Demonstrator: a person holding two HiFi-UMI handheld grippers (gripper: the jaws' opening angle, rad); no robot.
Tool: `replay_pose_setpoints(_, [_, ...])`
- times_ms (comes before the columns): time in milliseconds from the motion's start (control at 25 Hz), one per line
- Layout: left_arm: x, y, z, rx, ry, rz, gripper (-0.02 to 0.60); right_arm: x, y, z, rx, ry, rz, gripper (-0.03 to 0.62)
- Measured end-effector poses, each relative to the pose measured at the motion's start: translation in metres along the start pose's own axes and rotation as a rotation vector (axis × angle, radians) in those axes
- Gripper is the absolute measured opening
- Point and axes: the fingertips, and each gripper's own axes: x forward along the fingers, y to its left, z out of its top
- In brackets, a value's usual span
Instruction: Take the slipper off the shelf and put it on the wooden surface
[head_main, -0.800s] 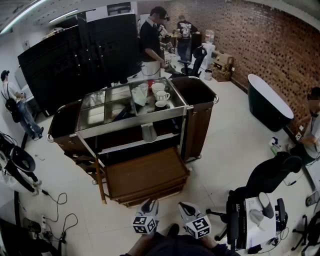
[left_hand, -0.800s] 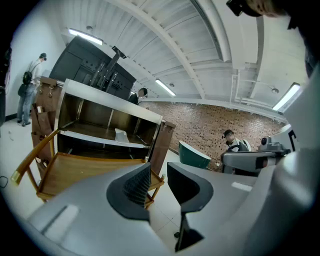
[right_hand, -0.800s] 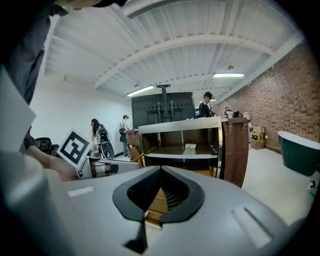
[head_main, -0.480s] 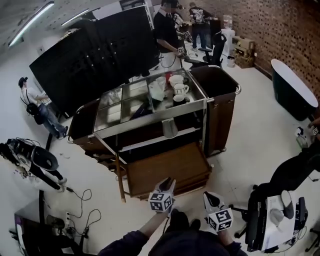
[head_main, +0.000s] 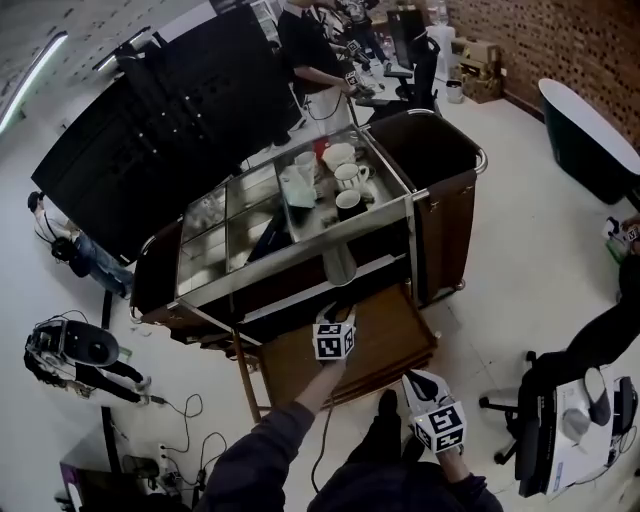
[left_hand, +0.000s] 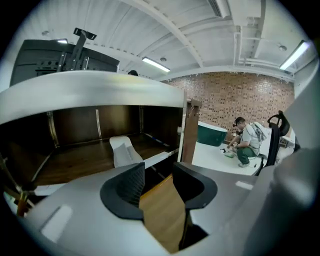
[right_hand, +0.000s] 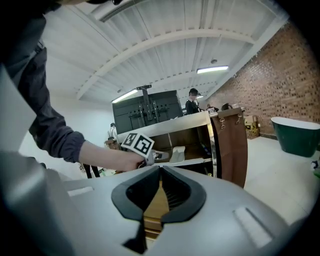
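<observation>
Holds the left gripper (left_hand: 158, 176) out at arm's length above the wooden surface (head_main: 372, 338), its fingers (left_hand: 131, 182) wide apart and only bare wood visible between them. Points it toward the open shelf (left_hand: 75, 162) of the service cart (head_main: 445, 185). Finds the slipper (left_hand: 124, 151), pale grey, on that shelf, at about 11 o'clock from the fingers in the left gripper view and at 12 o'clock from the gripper in the head view, near but not touching. Rests there on the dark shelf board, close to its front edge. Holds the right gripper (right_hand: 160, 172) lower and nearer to the body, at about 4 o'clock from the left one in the head view, fingers together at the tips and nothing clamped. Shows, on the steel worktop (head_main: 250, 269) of the cart, several white cups (head_main: 347, 176) at 12 o'clock from the slipper. Shows also a person in dark clothes (head_main: 303, 50) behind the cart, at 12 o'clock in the head view, and a crouching person (left_hand: 243, 147) at 3 o'clock in the left gripper view.
</observation>
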Motion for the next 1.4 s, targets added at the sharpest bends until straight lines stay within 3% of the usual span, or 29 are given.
replay_pose_setpoints(280, [0.129,0.079,0.026,0.017,0.090,0.096,0.225,0.048,-0.027,-0.004,0.049,0.053,-0.048,0.002])
replay_pose_setpoints(480, [0.201,0.118,0.016,0.023,0.145,0.121,0.225,0.093,-0.062,0.011,0.037,0.058,-0.092,0.002])
replay_pose_setpoints(520, [0.209,0.127,0.014,0.020,0.158,0.134,0.209,0.098,-0.067,0.014,0.035,0.061,-0.097,0.002])
replay_pose_setpoints(640, [0.217,0.142,0.008,-0.062,0.166,0.152,0.054,0.105,-0.080,0.020,0.041,0.050,-0.118,0.002])
replay_pose_setpoints(800, [0.192,0.140,0.003,-0.121,0.132,0.160,0.017,0.093,-0.078,0.014,0.042,0.057,-0.116,0.002])
replay_pose_setpoints(1000, [0.106,0.093,-0.021,-0.165,0.071,0.146,0.017,0.054,-0.053,0.011,0.028,0.033,-0.079,0.002])
replay_pose_setpoints(1200, [0.017,0.022,-0.085,-0.262,0.057,0.129,0.017,-0.006,-0.027,-0.011,0.001,0.036,-0.045,0.002])
replay_pose_setpoints(1400, [-0.002,-0.028,-0.169,-0.398,0.148,0.130,0.017,-0.053,-0.024,-0.045,0.032,0.089,-0.074,0.002])
